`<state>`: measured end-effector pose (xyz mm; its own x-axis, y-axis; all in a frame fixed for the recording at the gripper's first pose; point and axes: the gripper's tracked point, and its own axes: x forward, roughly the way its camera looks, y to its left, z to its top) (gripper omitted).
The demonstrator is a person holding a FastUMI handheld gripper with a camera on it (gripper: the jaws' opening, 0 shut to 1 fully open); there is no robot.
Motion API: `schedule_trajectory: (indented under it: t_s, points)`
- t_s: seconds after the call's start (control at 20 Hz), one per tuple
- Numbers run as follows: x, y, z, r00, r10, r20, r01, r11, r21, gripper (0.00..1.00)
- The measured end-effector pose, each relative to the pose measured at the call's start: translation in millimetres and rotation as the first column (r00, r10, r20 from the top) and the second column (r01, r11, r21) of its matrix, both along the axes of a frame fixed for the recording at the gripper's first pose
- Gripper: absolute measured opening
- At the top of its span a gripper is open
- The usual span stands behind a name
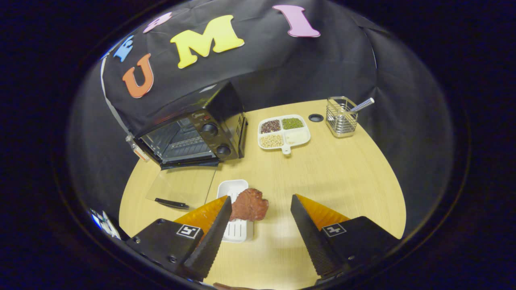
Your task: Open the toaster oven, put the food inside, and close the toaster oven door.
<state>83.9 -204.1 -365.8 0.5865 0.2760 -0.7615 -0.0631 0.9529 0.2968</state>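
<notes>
Now: toaster oven (193, 133) door (181, 187) lies dropped flat, so opening looks done; pickup in hand. Gripper (261, 205) fingers spread, empty. Food (249, 204) rests on white tray (234, 189), nearer than the oven, touching the left finger's tip. Next: centre fingers around food, pinch.

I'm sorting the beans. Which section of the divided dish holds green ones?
The far section nearest the wire basket on the divided dish: green beans. The others hold dark, tan or pale contents.

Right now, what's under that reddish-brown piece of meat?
The reddish-brown meat lies on a white ribbed tray, overhanging it toward the open gripper. The tray's middle is hidden beneath it; the near end sits behind one finger.
</notes>
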Motion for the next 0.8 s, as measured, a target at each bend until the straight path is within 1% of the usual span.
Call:
schedule_trajectory:
  t_s: [0.1,0.2,0.3,0.4,0.45,0.55,0.7,0.8]
  points:
    - [4,5,-9,0.999,0.029,-0.034,-0.024,0.992,0.124,0.89]
    - [4,10,-18,0.996,0.042,-0.078,-0.024,0.976,0.216,0.78]
    - [0,19,-27,0.991,0.073,-0.112,-0.040,0.963,0.266,0.69]
    - [-6,25,-30,0.987,0.084,-0.140,-0.037,0.950,0.310,0.54]
    - [-11,31,-28,0.984,0.112,-0.137,-0.062,0.944,0.323,0.20]
    - [-16,31,-16,0.987,0.123,-0.107,-0.087,0.952,0.295,0.12]
    - [-24,31,-2,0.992,0.115,-0.056,-0.105,0.980,0.167,0.10]
    - [-28,35,14,0.992,0.128,-0.006,-0.127,0.989,0.077,0.10]
